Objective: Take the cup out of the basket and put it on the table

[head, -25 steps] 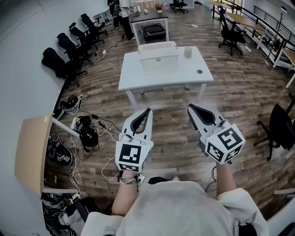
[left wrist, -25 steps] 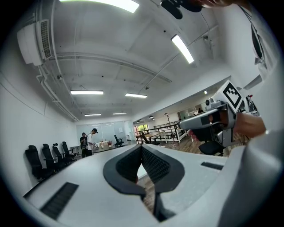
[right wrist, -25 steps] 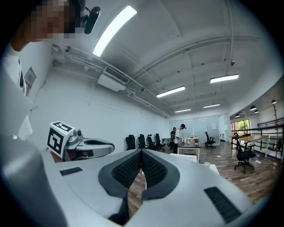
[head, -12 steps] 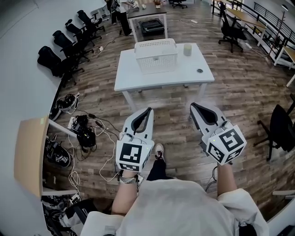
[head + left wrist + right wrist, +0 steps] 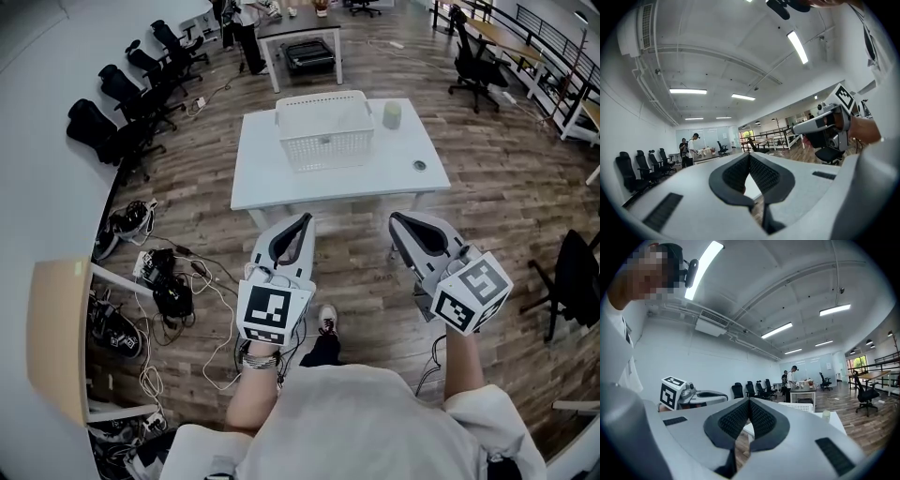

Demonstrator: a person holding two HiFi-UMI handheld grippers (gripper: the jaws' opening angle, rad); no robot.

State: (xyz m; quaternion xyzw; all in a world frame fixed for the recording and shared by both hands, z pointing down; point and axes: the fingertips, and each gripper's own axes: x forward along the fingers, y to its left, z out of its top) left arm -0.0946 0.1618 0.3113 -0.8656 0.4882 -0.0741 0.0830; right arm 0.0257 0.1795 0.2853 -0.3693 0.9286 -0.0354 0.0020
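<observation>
Approach stage, I'd judge: left gripper (image 5: 302,217) & right gripper (image 5: 394,217) both closed tip-to-tip, empty, well short of the white rectangular surface (image 5: 272,173). White perforated plastic basket (image 5: 324,141) sits at its far edge; pale green cup (image 5: 392,114) stands on the surface just right of basket, near far right corner. Basket contents unclear. Next: close in, open a gripper. No readable text, only b/w square markers on cubes

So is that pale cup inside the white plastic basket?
No, out: the pale cup stands upright on the white table, beside the white plastic basket.
</observation>
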